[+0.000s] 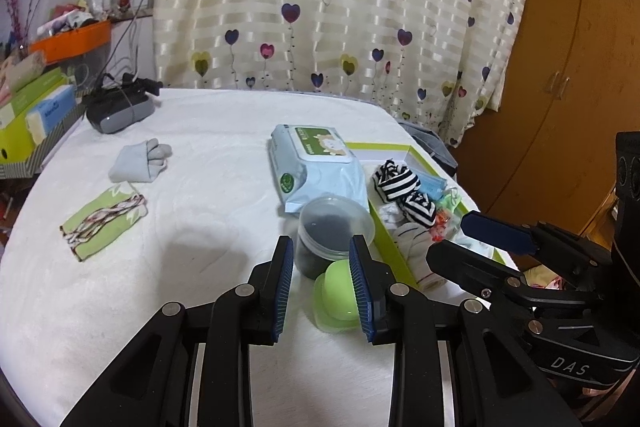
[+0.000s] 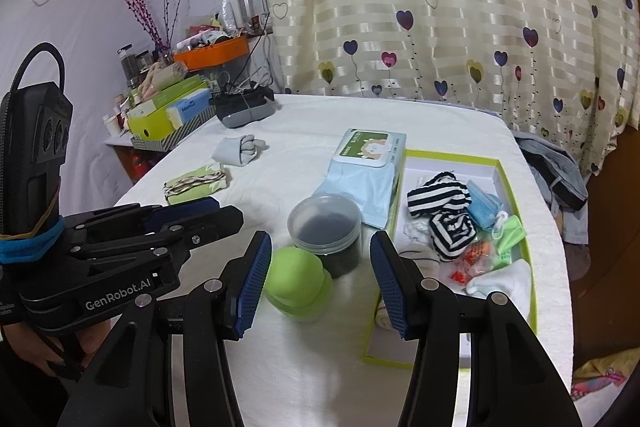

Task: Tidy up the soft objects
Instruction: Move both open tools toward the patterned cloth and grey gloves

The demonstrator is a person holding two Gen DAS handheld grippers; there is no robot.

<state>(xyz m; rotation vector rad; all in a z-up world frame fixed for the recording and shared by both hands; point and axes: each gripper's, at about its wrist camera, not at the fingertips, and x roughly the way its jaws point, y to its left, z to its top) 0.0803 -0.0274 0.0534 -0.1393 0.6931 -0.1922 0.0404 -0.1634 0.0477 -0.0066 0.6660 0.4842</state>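
A green-rimmed box (image 2: 516, 187) at the table's right holds striped socks (image 2: 440, 195), white socks, a blue mask and small items; it also shows in the left wrist view (image 1: 384, 147). A grey folded sock (image 1: 140, 159) and a green patterned cloth (image 1: 104, 223) lie at the left; they also show in the right wrist view, the sock (image 2: 240, 149) and the cloth (image 2: 196, 183). My left gripper (image 1: 322, 283) is open and empty above a green round lid (image 1: 338, 297). My right gripper (image 2: 316, 275) is open and empty near the box.
A wipes pack (image 1: 316, 163) and a clear jar with dark contents (image 1: 332, 231) stand mid-table on the white cover (image 1: 200, 267). A black and grey device (image 1: 120, 107) sits at the back left. Boxes and an orange tray (image 2: 212, 57) crowd the side shelf. Curtain behind.
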